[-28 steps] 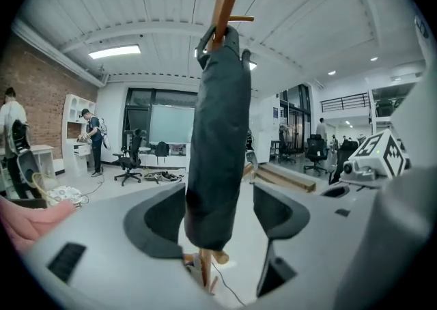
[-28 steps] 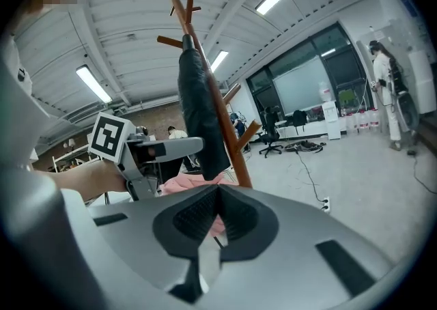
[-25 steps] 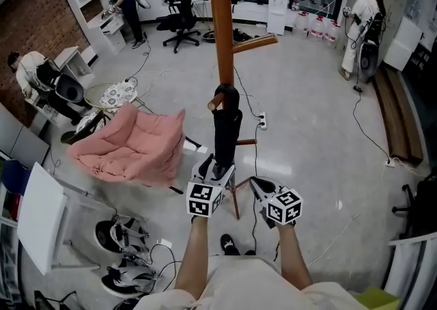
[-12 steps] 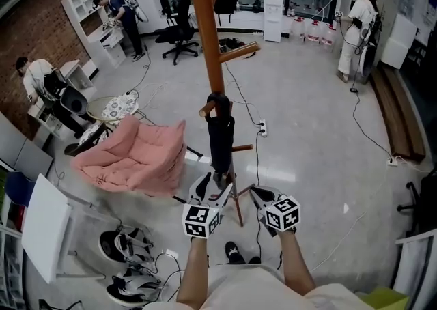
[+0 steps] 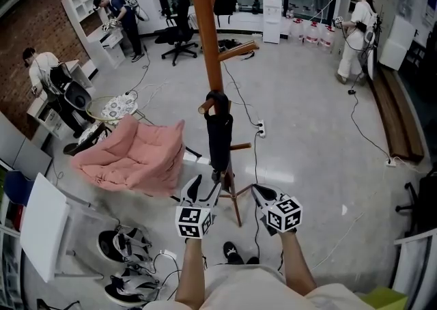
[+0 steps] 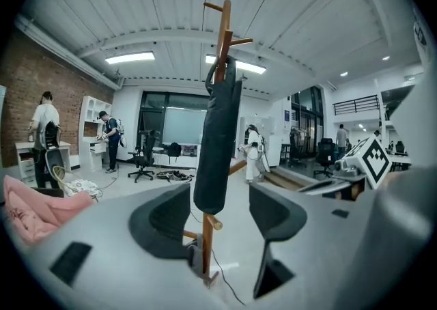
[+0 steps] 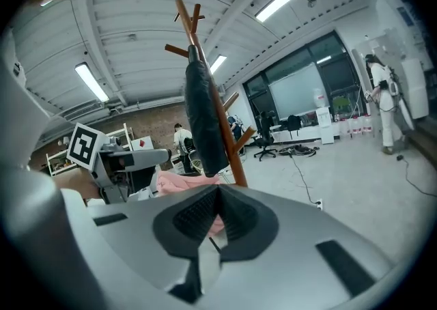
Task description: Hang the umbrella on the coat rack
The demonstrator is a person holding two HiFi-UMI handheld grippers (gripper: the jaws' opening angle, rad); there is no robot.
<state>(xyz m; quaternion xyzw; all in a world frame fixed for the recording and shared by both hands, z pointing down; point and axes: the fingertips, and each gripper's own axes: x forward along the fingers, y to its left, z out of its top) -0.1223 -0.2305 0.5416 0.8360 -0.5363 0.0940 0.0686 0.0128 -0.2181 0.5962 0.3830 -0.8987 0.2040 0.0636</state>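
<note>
Two grippers low, near side of coat rack (image 5: pixel 202 35). Black folded umbrella (image 5: pixel 220 134) hangs upright by handle on rack's peg (image 5: pixel 205 106), close along post. L gripper (image 5: pixel 205 186): fingers wide apart, just been closing a bit; umbrella's lower end in line btwn them, pads not on it. R gripper (image 5: pixel 258 192), just right of it: fingers pressed together, nothing held.

Coat rack (image 5: pixel 199 29) smooth wood; umbrella (image 5: pixel 220 139) matt black cloth; floor (image 5: pixel 307 117) glossy; cushion (image 5: pixel 130 155) pink cloth
</note>
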